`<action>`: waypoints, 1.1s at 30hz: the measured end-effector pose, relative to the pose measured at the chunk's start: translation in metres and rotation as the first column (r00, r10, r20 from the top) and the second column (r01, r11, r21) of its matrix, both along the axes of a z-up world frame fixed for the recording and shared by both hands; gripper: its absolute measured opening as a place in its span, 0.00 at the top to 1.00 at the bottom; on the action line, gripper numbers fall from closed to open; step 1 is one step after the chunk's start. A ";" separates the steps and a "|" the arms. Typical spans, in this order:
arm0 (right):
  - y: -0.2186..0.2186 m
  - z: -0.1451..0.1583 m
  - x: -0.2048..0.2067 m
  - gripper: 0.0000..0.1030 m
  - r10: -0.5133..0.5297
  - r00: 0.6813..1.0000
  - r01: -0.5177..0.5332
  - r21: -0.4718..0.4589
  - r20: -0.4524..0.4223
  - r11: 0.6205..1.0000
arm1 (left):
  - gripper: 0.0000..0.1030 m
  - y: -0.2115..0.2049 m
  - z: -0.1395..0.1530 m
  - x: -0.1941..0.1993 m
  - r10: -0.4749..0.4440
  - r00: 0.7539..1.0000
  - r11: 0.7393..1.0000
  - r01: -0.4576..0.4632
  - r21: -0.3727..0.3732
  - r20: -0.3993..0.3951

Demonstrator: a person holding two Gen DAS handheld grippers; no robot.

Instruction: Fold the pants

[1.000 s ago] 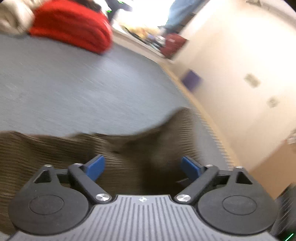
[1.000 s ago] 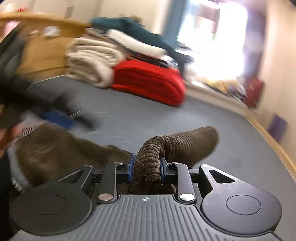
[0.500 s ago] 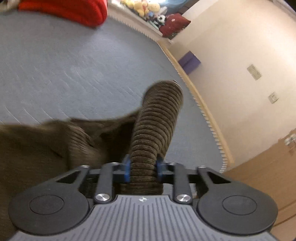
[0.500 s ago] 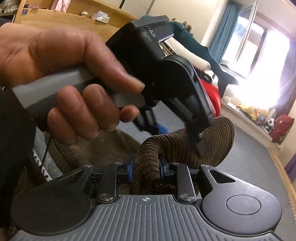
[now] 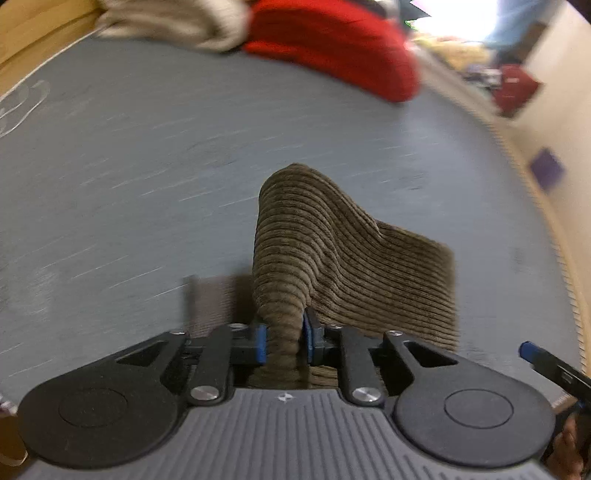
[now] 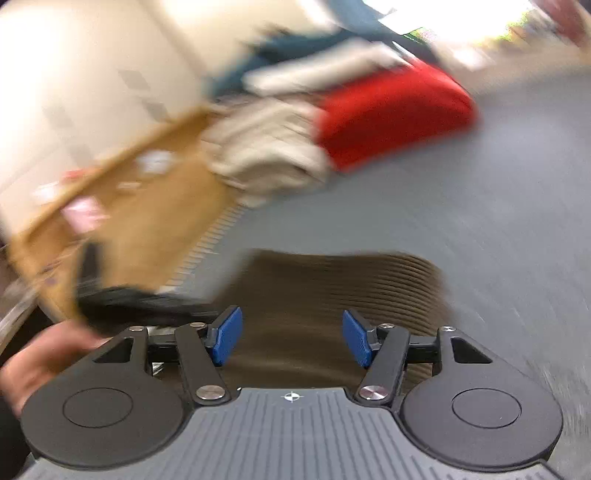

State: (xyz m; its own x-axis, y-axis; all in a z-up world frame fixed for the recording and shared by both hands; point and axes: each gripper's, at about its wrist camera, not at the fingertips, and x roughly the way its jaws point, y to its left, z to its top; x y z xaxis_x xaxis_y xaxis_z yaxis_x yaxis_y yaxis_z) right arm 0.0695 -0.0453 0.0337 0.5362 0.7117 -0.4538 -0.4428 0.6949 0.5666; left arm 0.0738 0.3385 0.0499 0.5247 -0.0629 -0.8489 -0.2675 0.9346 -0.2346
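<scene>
The brown corduroy pants (image 5: 332, 251) lie on a grey carpet. In the left wrist view my left gripper (image 5: 282, 343) is shut on a bunched fold of the pants, which rises ahead of the blue pads and drapes to the right. In the right wrist view my right gripper (image 6: 291, 341) is open, its blue pads (image 6: 227, 339) wide apart just above the pants (image 6: 332, 291). Nothing is between them. That view is blurred by motion. A blue fingertip of the right gripper shows at the right edge of the left wrist view (image 5: 532, 350).
A red folded blanket (image 5: 332, 44) and cream bedding (image 5: 177, 22) are piled at the far side of the grey carpet (image 5: 129, 147). A wooden shelf (image 6: 122, 206) stands to the left. A wall with skirting (image 5: 546, 229) runs along the right.
My right gripper has opened and let go of the pants fold it held. My left gripper, open one second ago, closed on a fold and still holds it. Both views swung.
</scene>
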 end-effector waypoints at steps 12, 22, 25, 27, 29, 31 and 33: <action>0.050 -0.103 0.066 0.32 -0.106 0.905 0.021 -0.205 -0.412 0.978 | 0.12 0.051 -0.098 0.030 0.055 0.982 0.988 -0.079 -0.132 -0.181; 0.045 -0.126 0.078 0.60 -0.078 0.882 0.008 -0.150 -0.465 0.989 | 0.28 0.053 -0.122 0.010 0.056 0.994 0.956 -0.080 -0.284 -0.091; 0.043 -0.115 0.075 0.80 -0.074 0.911 0.019 -0.139 -0.405 0.990 | 0.42 0.043 -0.109 0.007 0.037 0.997 0.968 -0.051 -0.245 -0.061; 0.033 -0.103 0.074 0.82 -0.091 0.924 0.056 -0.103 -0.372 0.993 | 0.55 0.033 -0.102 0.008 0.025 0.999 0.962 -0.033 -0.272 -0.034; 0.019 -0.088 0.074 0.83 -0.123 0.942 0.097 -0.097 -0.313 0.991 | 0.59 0.019 -0.094 0.011 -0.004 1.000 0.938 0.008 -0.346 0.011; -0.005 -0.073 0.074 0.83 -0.188 0.948 0.167 -0.103 -0.257 0.981 | 0.59 -0.013 -0.088 0.022 -0.068 0.996 0.924 0.087 -0.373 0.064; -0.038 -0.058 0.073 0.83 -0.259 0.948 0.242 -0.111 -0.186 0.964 | 0.60 -0.050 -0.082 0.036 -0.134 0.982 0.906 0.175 -0.385 0.129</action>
